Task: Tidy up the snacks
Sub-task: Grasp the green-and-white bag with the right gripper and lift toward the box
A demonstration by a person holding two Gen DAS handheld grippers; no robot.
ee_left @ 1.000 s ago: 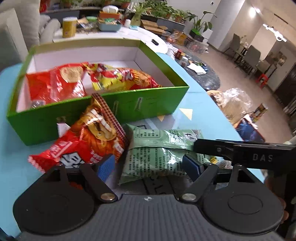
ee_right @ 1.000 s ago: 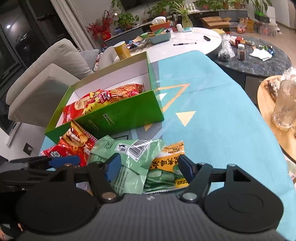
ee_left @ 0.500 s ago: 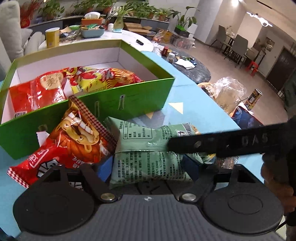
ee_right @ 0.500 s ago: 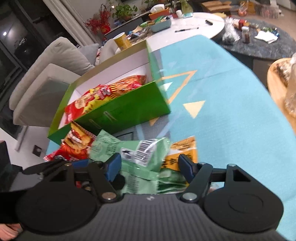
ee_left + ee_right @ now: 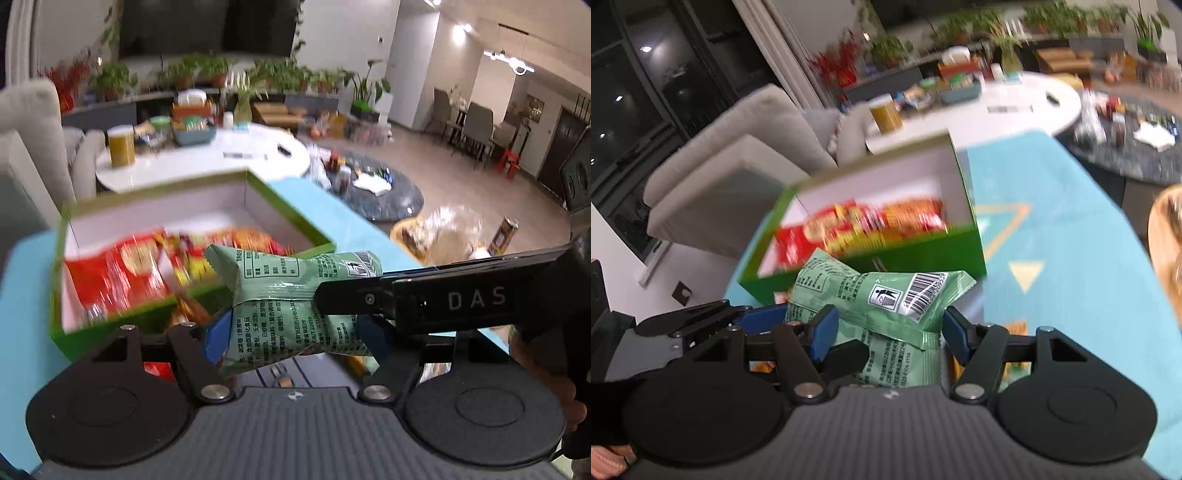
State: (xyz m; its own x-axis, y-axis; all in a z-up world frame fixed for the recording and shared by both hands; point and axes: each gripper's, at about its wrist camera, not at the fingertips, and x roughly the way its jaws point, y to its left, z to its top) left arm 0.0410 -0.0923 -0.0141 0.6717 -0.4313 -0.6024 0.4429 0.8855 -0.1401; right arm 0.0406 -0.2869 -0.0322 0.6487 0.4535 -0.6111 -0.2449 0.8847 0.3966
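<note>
Green snack bag (image 5: 291, 295) | both tools closing on it, lifted

Right gripper (image 5: 886, 330) jaws were closing with a pale green snack bag (image 5: 886, 295) between the blue pads, barcode corner up. Left gripper (image 5: 764, 317) reached in from the left, its blue finger at the bag's edge. Green box (image 5: 931, 247) behind held blurred red packets (image 5: 857, 225).

grey sofa (image 5: 731, 162) | white round table (image 5: 207, 158) | yellow canister (image 5: 121, 146) | potted plants (image 5: 199, 70)
</note>
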